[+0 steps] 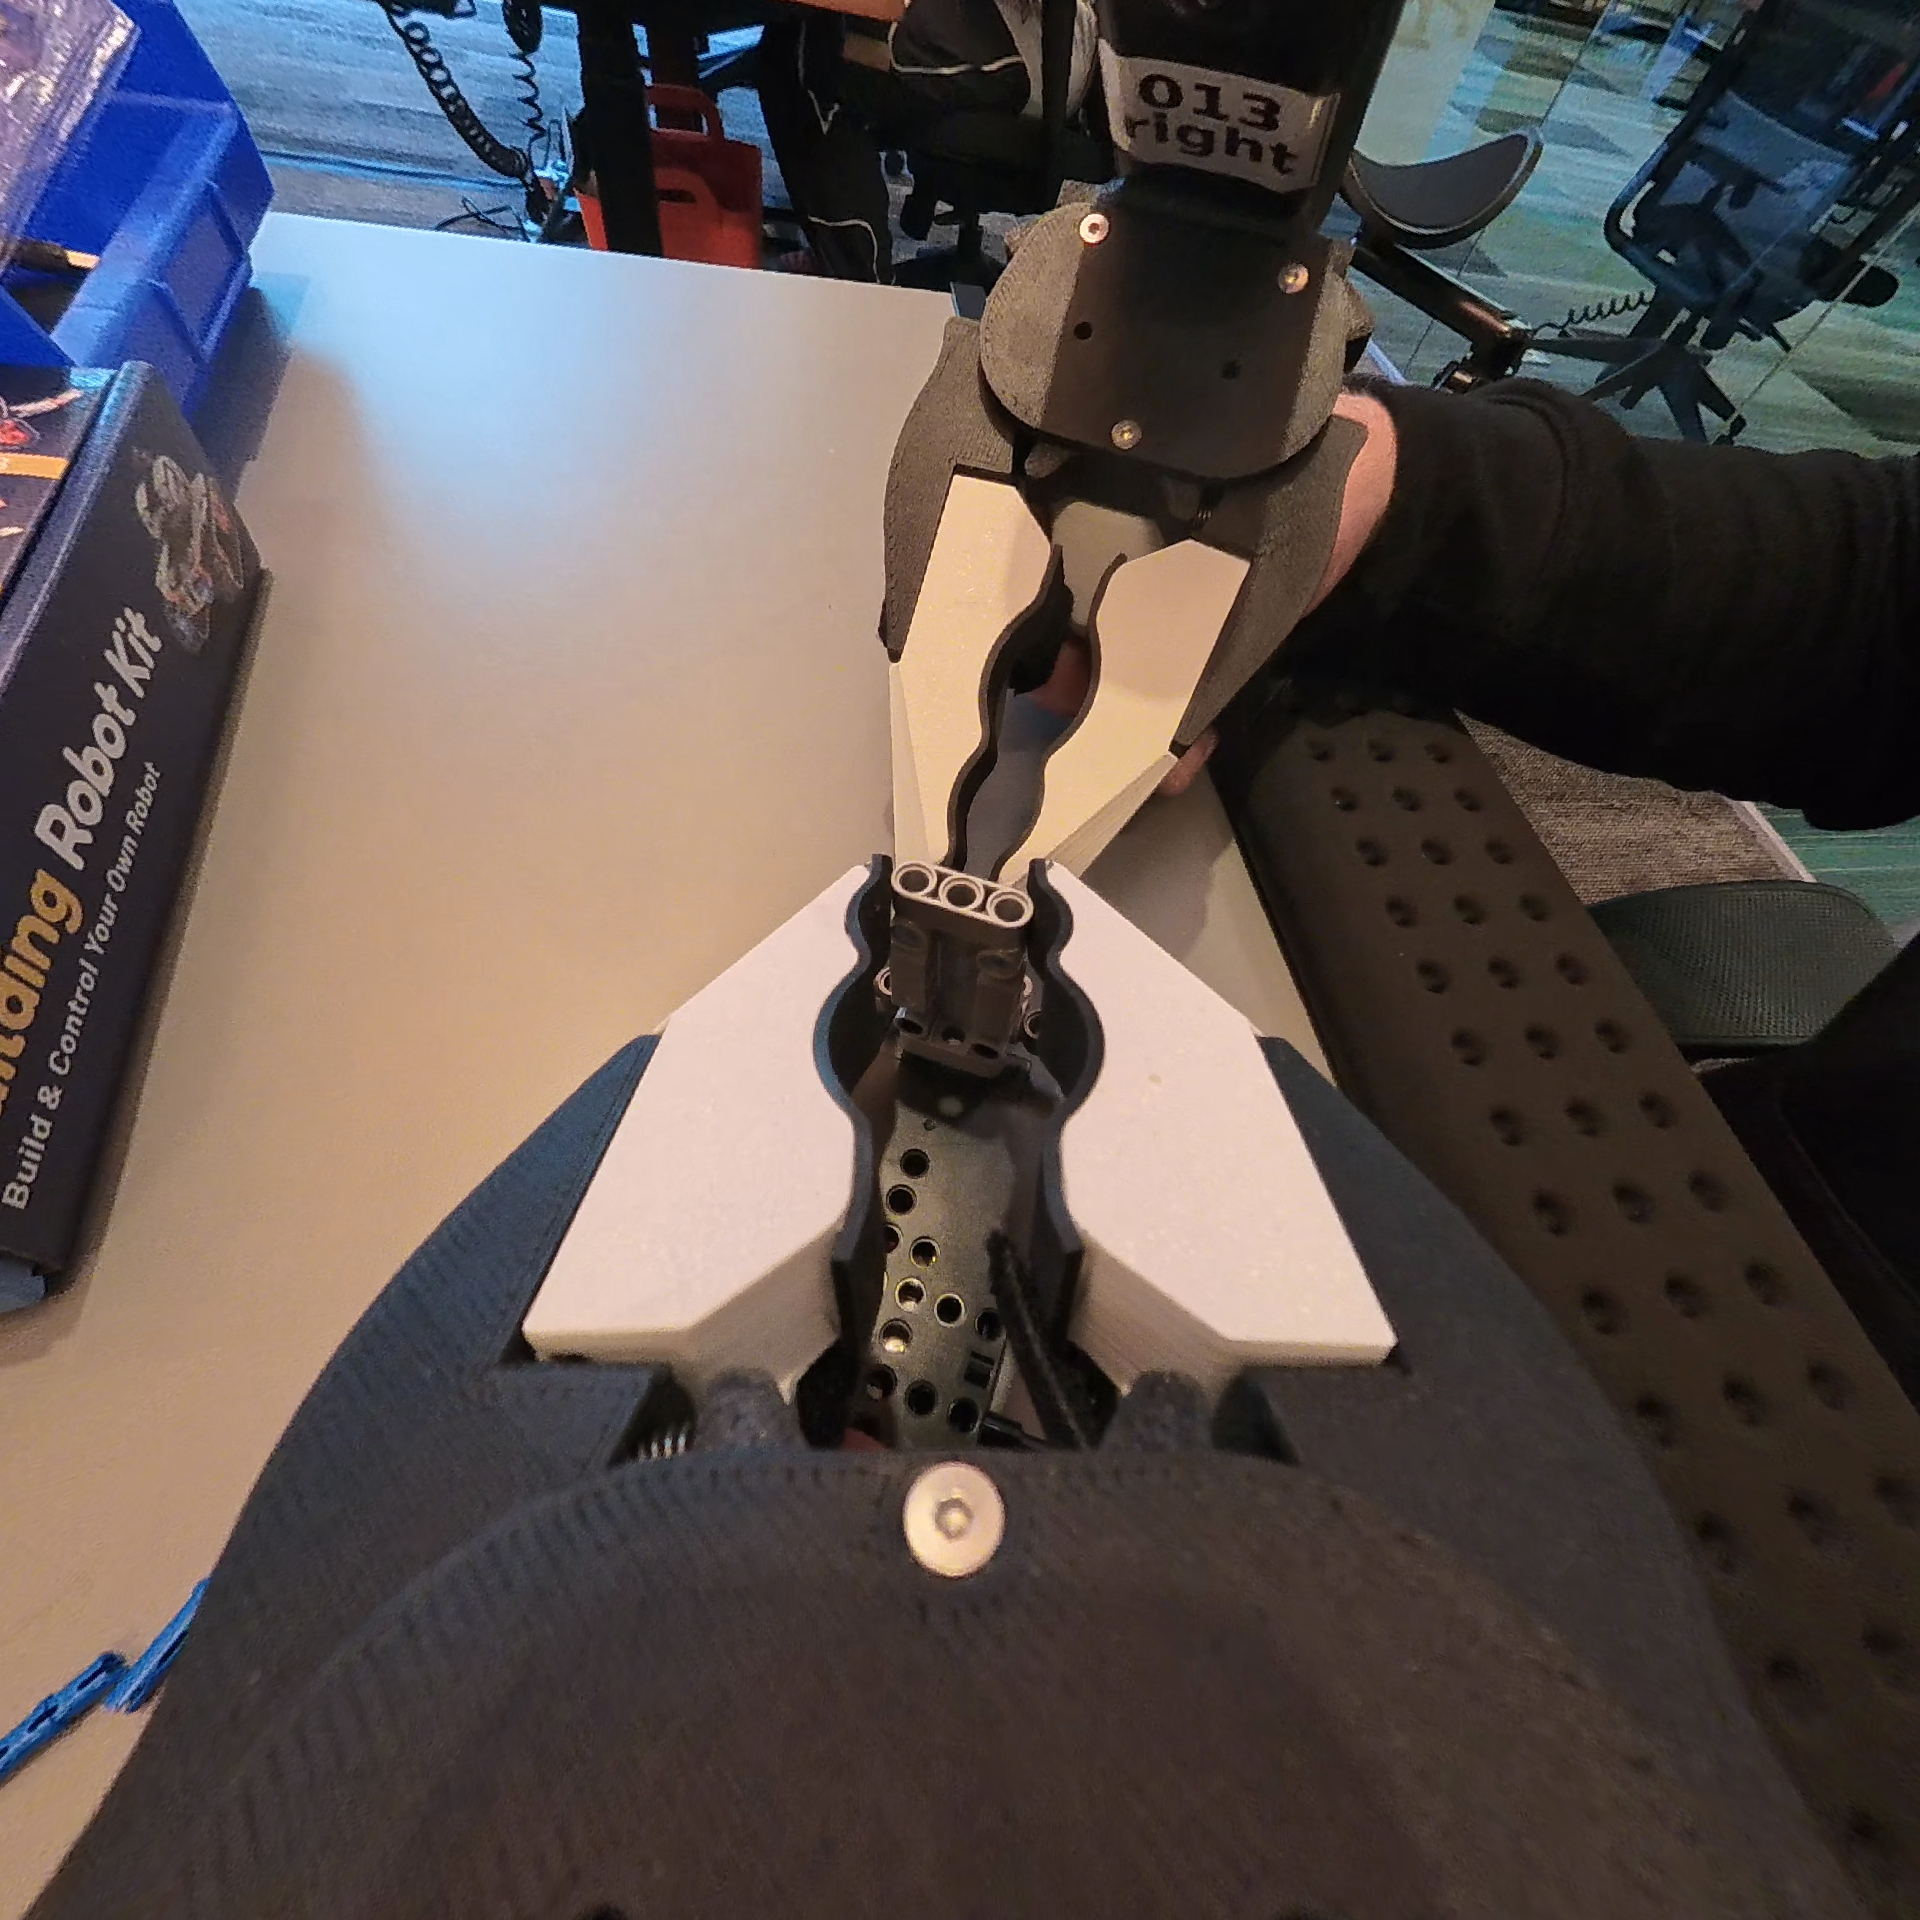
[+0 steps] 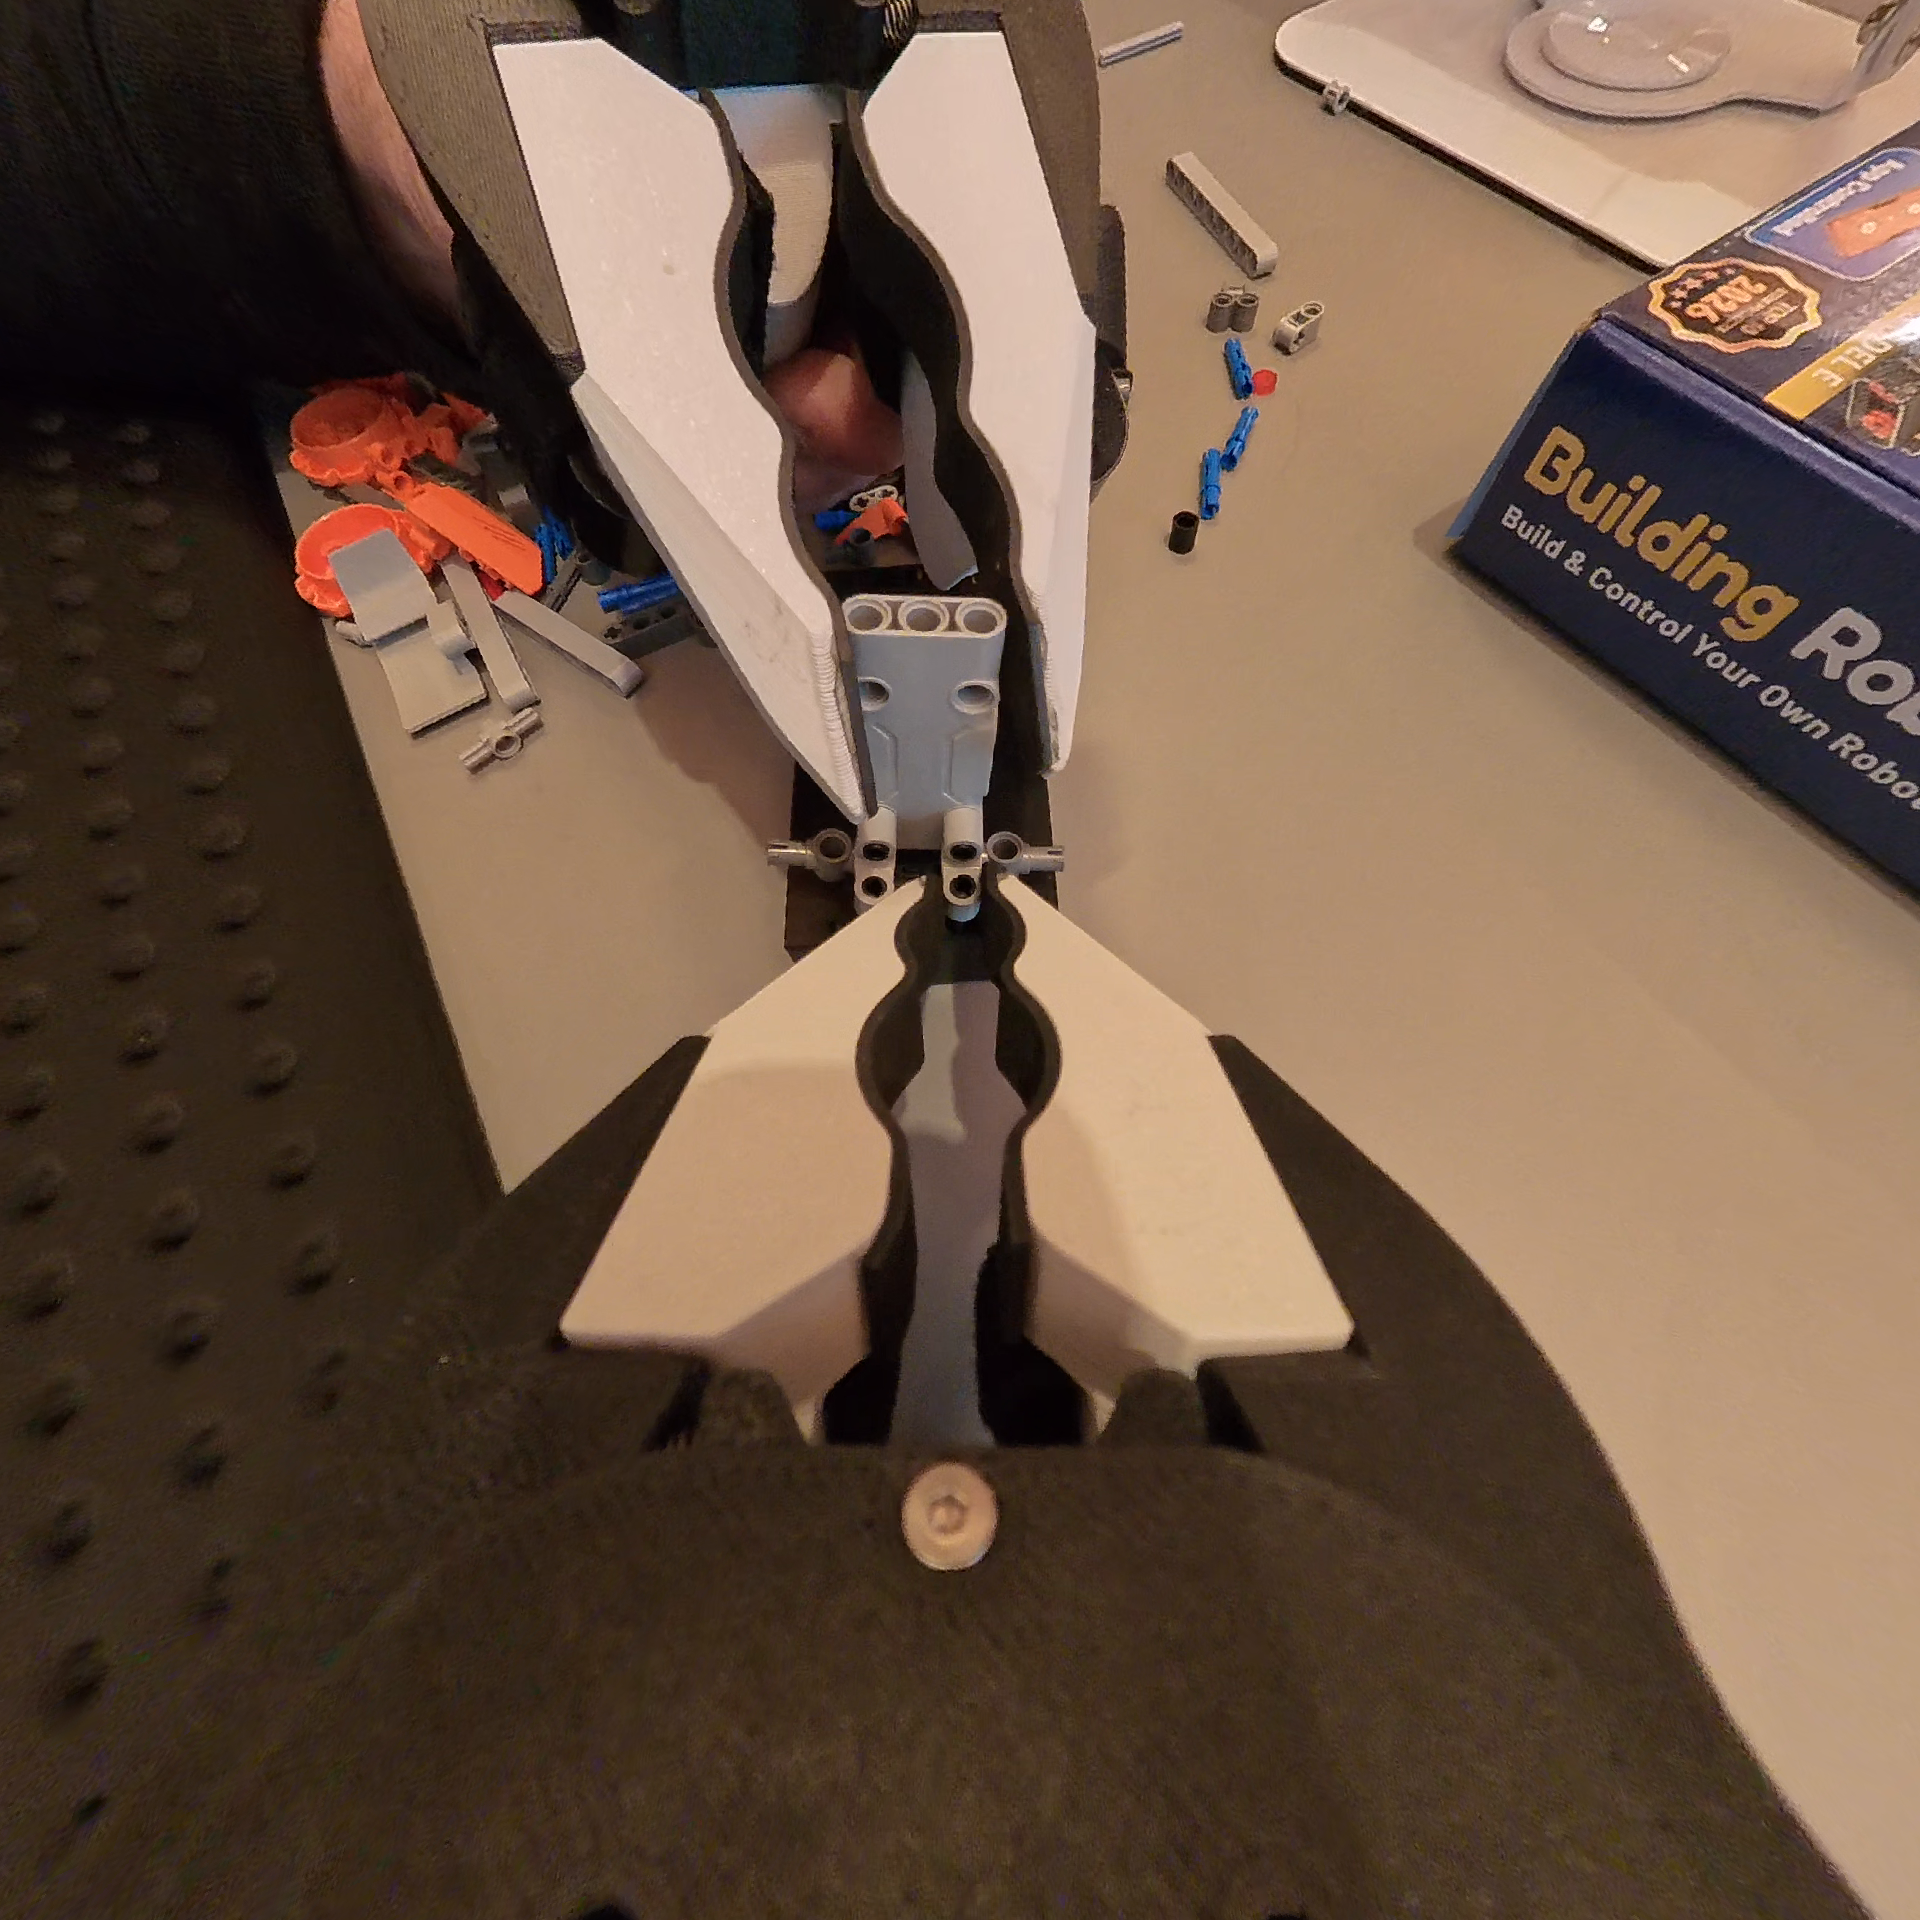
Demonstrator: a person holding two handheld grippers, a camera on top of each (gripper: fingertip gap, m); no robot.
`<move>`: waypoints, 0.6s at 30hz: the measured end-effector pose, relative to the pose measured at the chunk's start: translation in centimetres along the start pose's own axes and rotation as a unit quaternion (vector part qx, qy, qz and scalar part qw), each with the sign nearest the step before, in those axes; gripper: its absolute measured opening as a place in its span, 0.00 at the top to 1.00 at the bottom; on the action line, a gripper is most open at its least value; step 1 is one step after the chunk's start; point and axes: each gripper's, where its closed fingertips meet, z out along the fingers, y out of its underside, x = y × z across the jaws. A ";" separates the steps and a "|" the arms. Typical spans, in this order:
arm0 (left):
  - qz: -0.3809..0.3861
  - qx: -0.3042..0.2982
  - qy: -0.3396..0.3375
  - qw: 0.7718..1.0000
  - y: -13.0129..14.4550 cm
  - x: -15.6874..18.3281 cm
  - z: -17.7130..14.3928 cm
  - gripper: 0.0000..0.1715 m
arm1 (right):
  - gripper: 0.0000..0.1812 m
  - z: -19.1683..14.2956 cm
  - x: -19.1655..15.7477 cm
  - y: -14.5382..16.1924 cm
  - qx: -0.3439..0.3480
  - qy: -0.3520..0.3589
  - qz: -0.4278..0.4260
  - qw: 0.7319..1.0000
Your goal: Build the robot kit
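The left gripper [image 1: 961, 904] pinched a grey plastic building-kit block with three round holes [image 2: 923, 707] above the pale grey surface [image 1: 540, 644], while the right gripper [image 2: 961, 904], fingers nearly pressed together, nipped its small lower connector.

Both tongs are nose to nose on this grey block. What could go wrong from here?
1. The left tongs pinch the grey block only by its sides; a twist from the right tongs could make it slip out.
2. The right tongs sit on a small pin at the block's end, with little contact, so they may lose it.
3. The whole assembly hangs near the table edge; a dropped part could fall off it.
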 end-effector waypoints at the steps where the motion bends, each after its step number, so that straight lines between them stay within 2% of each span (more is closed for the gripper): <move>1: -0.001 -0.001 -0.001 1.000 0.0 0.0 0.0 0.86 | 0.97 0.0 0.0 0.0 0.001 0.000 0.000 1.000; 18: -0.008 -0.005 0.002 1.000 0.3 -0.3 -0.3 0.86 | 0.97 0.1 0.1 0.0 0.013 -0.004 0.005 1.000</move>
